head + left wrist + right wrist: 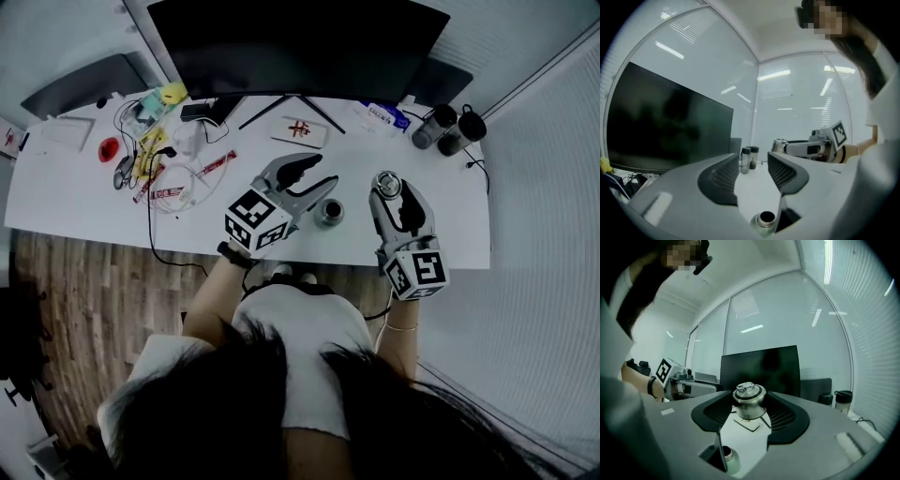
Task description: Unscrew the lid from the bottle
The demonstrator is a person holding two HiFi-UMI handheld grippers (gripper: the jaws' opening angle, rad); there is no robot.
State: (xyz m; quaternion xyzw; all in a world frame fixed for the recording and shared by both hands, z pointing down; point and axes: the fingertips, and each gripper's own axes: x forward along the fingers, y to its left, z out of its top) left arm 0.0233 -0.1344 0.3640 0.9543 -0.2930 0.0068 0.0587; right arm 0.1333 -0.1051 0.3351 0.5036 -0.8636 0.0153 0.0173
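A small steel bottle (329, 212) stands open-mouthed on the white desk (75, 202), between the two grippers. It also shows low in the left gripper view as the bottle (765, 220) and low in the right gripper view as the bottle (731, 460). My right gripper (392, 190) is raised off the desk and shut on the metal lid (387, 183); the lid (749, 401) with its wire ring sits between the ribbed pads of that gripper (749, 412). My left gripper (317, 173) hovers above and left of the bottle. Its jaws (751, 172) stand apart with nothing between them.
A dark monitor (300, 47) stands at the back of the desk. Two dark flasks (448, 127) sit at the back right. A white box (299, 130) lies under the monitor; cables, packets and small items (159, 150) crowd the left half. The desk's front edge runs just below the grippers.
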